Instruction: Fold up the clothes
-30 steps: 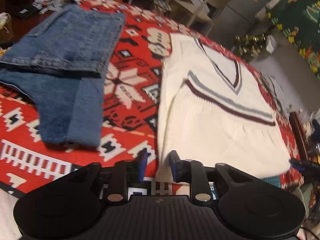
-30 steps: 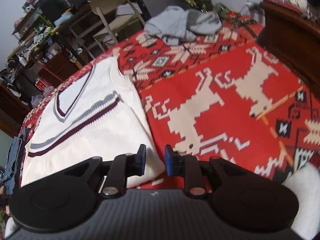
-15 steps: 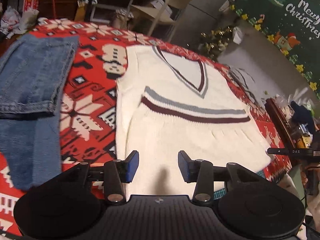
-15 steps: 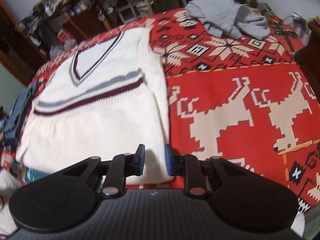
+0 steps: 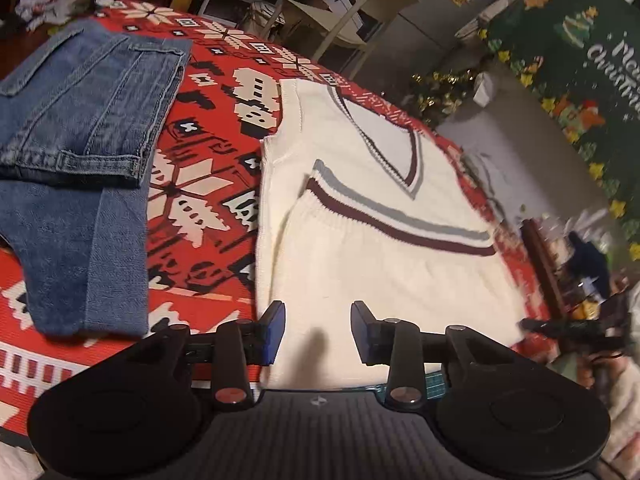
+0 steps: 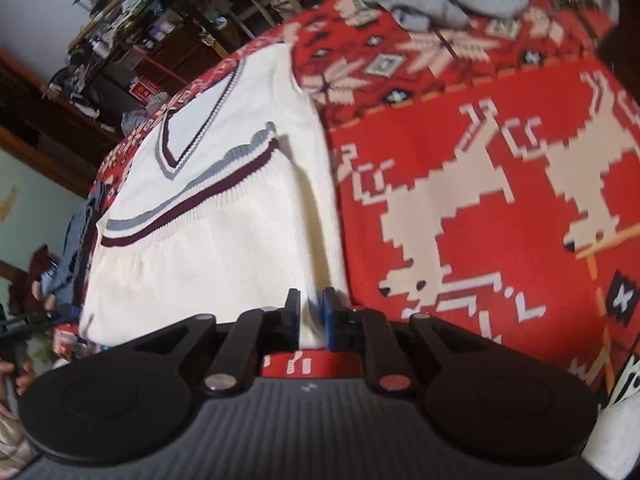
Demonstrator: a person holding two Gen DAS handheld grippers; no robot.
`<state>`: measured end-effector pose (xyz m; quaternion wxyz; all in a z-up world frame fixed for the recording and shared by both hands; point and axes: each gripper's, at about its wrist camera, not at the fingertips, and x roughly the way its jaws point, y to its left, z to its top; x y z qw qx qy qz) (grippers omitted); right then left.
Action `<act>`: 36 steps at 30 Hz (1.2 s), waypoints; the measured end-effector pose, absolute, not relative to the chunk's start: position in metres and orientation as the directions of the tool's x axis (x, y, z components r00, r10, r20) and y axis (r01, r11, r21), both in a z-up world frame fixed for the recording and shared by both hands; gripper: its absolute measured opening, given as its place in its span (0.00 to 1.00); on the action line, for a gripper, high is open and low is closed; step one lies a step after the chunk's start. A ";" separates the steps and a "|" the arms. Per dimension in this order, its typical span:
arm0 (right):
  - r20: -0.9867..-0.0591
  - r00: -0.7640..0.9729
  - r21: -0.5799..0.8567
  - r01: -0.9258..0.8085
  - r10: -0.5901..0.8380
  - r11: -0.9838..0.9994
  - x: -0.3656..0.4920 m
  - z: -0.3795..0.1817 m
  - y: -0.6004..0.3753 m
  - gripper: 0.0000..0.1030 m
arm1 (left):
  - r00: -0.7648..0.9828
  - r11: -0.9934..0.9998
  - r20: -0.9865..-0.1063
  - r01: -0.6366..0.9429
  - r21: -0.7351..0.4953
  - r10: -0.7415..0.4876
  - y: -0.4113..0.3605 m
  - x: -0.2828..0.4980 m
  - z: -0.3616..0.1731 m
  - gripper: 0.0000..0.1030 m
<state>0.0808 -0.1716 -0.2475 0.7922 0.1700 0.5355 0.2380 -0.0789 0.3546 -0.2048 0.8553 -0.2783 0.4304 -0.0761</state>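
Second fold starting: right gripper (image 6: 311, 314) clamped on the cream sweater vest (image 6: 224, 240) at its 5 o'clock corner; left gripper (image 5: 318, 332) apart at 7 o'clock, must close on fabric.

Bench covering (image 5: 208, 184): red woven cloth with cream and black snowflake and reindeer motifs, filling the centre of both views. Cream chair (image 5: 372, 12): upper centre of the left wrist view, beyond the bench. Green Christmas banner (image 5: 568, 60): upper right, with cartoon figures and white script. Grey floor (image 5: 516, 152): right of centre. Tinsel garland (image 5: 444, 88): at the floor's edge. Cluttered dark wooden shelving (image 6: 116, 52): upper left of the right wrist view, against a pale wall (image 6: 32, 8).
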 end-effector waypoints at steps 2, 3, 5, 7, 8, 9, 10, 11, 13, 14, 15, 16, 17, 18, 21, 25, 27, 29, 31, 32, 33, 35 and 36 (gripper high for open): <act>-0.764 0.302 0.542 -0.179 0.570 0.821 0.083 -0.251 -0.176 0.12 | 0.600 0.827 -0.701 -0.112 -0.550 -0.385 0.356 -0.077 -0.209 0.41; -0.762 0.304 0.545 -0.175 0.571 0.820 0.083 -0.252 -0.178 0.09 | 0.596 0.829 -0.707 -0.120 -0.546 -0.380 0.356 -0.077 -0.210 0.41; -0.755 0.310 0.558 -0.159 0.578 0.814 0.082 -0.256 -0.181 0.08 | 0.592 0.832 -0.716 -0.133 -0.538 -0.369 0.358 -0.077 -0.213 0.39; -0.741 0.319 0.580 -0.138 0.590 0.803 0.081 -0.259 -0.184 0.07 | 0.595 0.821 -0.710 -0.140 -0.554 -0.377 0.359 -0.079 -0.216 0.39; -0.736 0.323 0.589 -0.128 0.595 0.798 0.080 -0.260 -0.185 0.07 | 0.595 0.821 -0.710 -0.141 -0.554 -0.377 0.360 -0.079 -0.216 0.39; -0.734 0.324 0.593 -0.124 0.597 0.796 0.080 -0.260 -0.186 0.07 | 0.595 0.822 -0.710 -0.141 -0.552 -0.375 0.360 -0.080 -0.216 0.39; -0.732 0.325 0.597 -0.119 0.599 0.793 0.080 -0.261 -0.186 0.07 | 0.595 0.821 -0.711 -0.144 -0.553 -0.374 0.360 -0.080 -0.217 0.38; -0.729 0.326 0.601 -0.114 0.601 0.791 0.080 -0.261 -0.187 0.07 | 0.594 0.820 -0.712 -0.148 -0.553 -0.374 0.361 -0.081 -0.218 0.38; -0.731 0.329 0.598 -0.114 0.598 0.793 0.079 -0.260 -0.185 0.07 | 0.592 0.817 -0.715 -0.155 -0.555 -0.372 0.363 -0.082 -0.219 0.38; -0.733 0.330 0.593 -0.117 0.595 0.796 0.079 -0.260 -0.184 0.07 | 0.590 0.817 -0.716 -0.157 -0.555 -0.373 0.363 -0.082 -0.220 0.33; -0.735 0.331 0.589 -0.120 0.592 0.799 0.079 -0.259 -0.183 0.07 | 0.586 0.823 -0.723 -0.160 -0.545 -0.365 0.363 -0.082 -0.221 0.28; -0.736 0.332 0.586 -0.123 0.590 0.801 0.078 -0.259 -0.182 0.07 | 0.584 0.828 -0.729 -0.163 -0.537 -0.357 0.363 -0.082 -0.222 0.24; -0.737 0.334 0.584 -0.125 0.588 0.802 0.078 -0.258 -0.181 0.07 | 0.582 0.833 -0.734 -0.166 -0.528 -0.350 0.363 -0.082 -0.222 0.11; -0.736 0.334 0.583 -0.128 0.588 0.802 0.078 -0.258 -0.181 0.07 | 0.579 0.837 -0.739 -0.168 -0.520 -0.343 0.362 -0.082 -0.222 0.07; -0.737 0.337 0.581 -0.128 0.586 0.804 0.076 -0.256 -0.181 0.05 | 0.578 0.854 -0.749 -0.163 -0.494 -0.324 0.360 -0.084 -0.218 0.06; -0.748 0.352 0.541 -0.164 0.562 0.825 0.071 -0.243 -0.178 0.04 | 0.587 0.861 -0.747 -0.159 -0.484 -0.312 0.361 -0.087 -0.208 0.06; -0.749 0.359 0.529 -0.184 0.557 0.829 0.069 -0.234 -0.180 0.04 | 0.588 0.862 -0.747 -0.157 -0.483 -0.312 0.364 -0.089 -0.203 0.06; -0.754 0.359 0.522 -0.180 0.550 0.834 0.069 -0.232 -0.183 0.04 | 0.568 0.865 -0.764 -0.169 -0.473 -0.307 0.365 -0.088 -0.210 0.06; -0.776 0.338 0.505 -0.174 0.533 0.845 0.071 -0.239 -0.181 0.04 | 0.549 0.867 -0.780 -0.182 -0.464 -0.302 0.366 -0.086 -0.217 0.06; -0.785 0.329 0.498 -0.171 0.525 0.850 0.072 -0.243 -0.180 0.04 | 0.540 0.867 -0.786 -0.189 -0.461 -0.300 0.366 -0.085 -0.222 0.06; -0.789 0.324 0.495 -0.167 0.522 0.852 0.070 -0.246 -0.180 0.04 | 0.541 0.866 -0.785 -0.191 -0.463 -0.301 0.367 -0.086 -0.223 0.06; -0.787 0.334 0.496 -0.156 0.518 0.854 0.068 -0.246 -0.183 0.05 | 0.549 0.872 -0.785 -0.189 -0.451 -0.287 0.367 -0.087 -0.219 0.08; -0.790 0.343 0.489 -0.149 0.509 0.859 0.067 -0.245 -0.186 0.07 | 0.553 0.876 -0.785 -0.188 -0.444 -0.279 0.366 -0.088 -0.217 0.13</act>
